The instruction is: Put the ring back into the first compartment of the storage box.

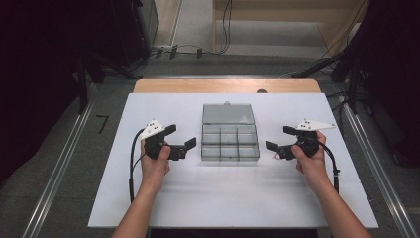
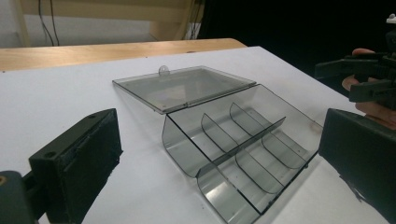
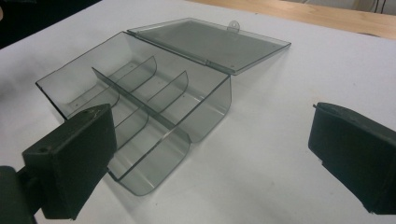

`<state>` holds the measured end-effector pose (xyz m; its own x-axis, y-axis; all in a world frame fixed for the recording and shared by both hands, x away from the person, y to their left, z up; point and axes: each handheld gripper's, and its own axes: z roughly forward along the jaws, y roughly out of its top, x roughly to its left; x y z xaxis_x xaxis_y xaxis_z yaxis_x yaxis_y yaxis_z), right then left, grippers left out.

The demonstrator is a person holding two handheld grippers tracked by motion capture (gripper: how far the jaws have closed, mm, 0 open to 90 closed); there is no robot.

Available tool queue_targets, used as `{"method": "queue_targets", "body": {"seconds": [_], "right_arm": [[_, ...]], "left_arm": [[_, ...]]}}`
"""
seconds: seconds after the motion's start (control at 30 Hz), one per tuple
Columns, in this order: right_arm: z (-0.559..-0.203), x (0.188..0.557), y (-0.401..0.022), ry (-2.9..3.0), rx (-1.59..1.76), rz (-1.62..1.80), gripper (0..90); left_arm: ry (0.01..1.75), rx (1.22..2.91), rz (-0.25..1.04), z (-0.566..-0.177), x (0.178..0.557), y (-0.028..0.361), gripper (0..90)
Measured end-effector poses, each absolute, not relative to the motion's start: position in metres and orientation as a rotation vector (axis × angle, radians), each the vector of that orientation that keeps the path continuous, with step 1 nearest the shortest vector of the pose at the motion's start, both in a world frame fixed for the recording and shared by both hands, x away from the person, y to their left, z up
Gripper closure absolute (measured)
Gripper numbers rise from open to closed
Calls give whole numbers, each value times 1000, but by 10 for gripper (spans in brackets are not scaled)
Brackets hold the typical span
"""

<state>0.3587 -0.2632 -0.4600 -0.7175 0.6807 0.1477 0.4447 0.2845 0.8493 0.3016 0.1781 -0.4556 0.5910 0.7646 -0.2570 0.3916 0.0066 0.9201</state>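
Light from above, even, bright on white worktop (image 1: pixel 163 203). Room beyond worktop dark, almost black at both upper corners of high view. Shadows soft, faint under hands and under clear box (image 1: pixel 230 141). Mild glare on open lid of box (image 2: pixel 187 86). High view a little soft, grainy. In both gripper views near black tongs blurred at edges, box behind them sharp; worktop slightly overexposed around box.
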Motion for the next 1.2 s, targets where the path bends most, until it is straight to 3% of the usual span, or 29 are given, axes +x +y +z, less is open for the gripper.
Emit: {"method": "queue_targets", "body": {"seconds": [0.83,1.2], "right_arm": [[-462,334,-281,2402,1008,1357,51],[-463,333,-286,2412,1008,1342,223]], "left_arm": [[1036,1566,448,-466,256,219,0],[1059,1560,469,-470,238,234,0]]}}
